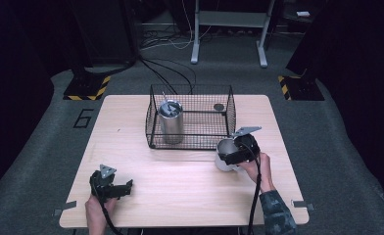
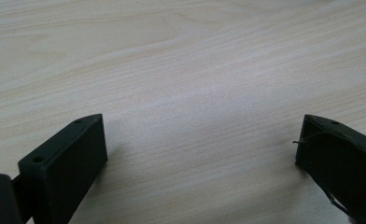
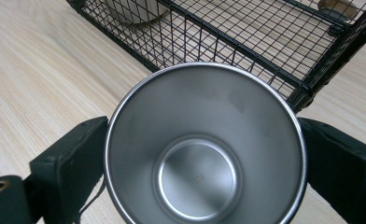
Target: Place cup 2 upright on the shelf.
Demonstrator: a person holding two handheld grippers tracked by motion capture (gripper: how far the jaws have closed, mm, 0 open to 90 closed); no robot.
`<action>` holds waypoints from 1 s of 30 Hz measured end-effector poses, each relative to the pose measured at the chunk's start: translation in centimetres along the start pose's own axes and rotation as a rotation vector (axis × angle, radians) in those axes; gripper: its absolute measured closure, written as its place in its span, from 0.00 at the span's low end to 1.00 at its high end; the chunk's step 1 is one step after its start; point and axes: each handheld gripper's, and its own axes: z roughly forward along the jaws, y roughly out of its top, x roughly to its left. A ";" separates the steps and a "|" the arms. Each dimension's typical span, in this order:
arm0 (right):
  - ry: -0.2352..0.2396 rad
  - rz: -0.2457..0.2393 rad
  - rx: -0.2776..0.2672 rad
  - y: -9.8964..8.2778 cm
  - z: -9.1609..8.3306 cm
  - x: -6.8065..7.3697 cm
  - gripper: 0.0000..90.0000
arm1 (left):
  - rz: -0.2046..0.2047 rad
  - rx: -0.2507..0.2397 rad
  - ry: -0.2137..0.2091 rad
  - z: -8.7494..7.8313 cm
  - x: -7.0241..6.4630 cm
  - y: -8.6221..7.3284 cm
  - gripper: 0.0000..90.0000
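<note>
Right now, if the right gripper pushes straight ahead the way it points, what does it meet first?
The right gripper, jaws around a steel cup, would likely carry it into the near wall of the black wire basket; how far apart they are is unclear.

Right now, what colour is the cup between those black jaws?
Plain silvery steel cup, no pattern; clearest in the right gripper view.

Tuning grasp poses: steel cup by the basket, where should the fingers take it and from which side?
Take the steel cup across its rim, from above and from the person's side, one finger on each outer wall. It stands upright and open, its round wall tapering to the base, and the wire basket stands just behind. The right gripper already straddles it so, its fingers at the rim.
</note>
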 end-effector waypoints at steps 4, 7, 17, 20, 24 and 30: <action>-0.002 0.008 -0.002 -0.1 0.0 0.1 0.06 | -0.004 0.000 0.000 0.0 0.0 0.0 0.02; -0.002 0.008 -0.010 -0.1 -0.1 0.2 0.06 | 0.000 -0.001 0.001 0.0 0.0 0.0 0.02; 0.003 -0.005 -0.032 0.0 -1.2 0.7 0.06 | 0.000 -0.001 0.001 0.0 0.0 0.0 0.02; 0.002 0.001 -0.020 0.1 -1.5 0.9 0.06 | -0.002 0.000 0.000 0.0 0.0 0.0 0.02; 0.006 -0.009 -0.034 0.3 -1.8 1.1 0.06 | -0.004 0.001 -0.001 0.0 0.0 0.0 0.02; 0.009 -0.014 -0.033 0.8 -2.3 1.6 0.06 | -0.001 0.000 0.000 0.0 0.0 0.0 0.02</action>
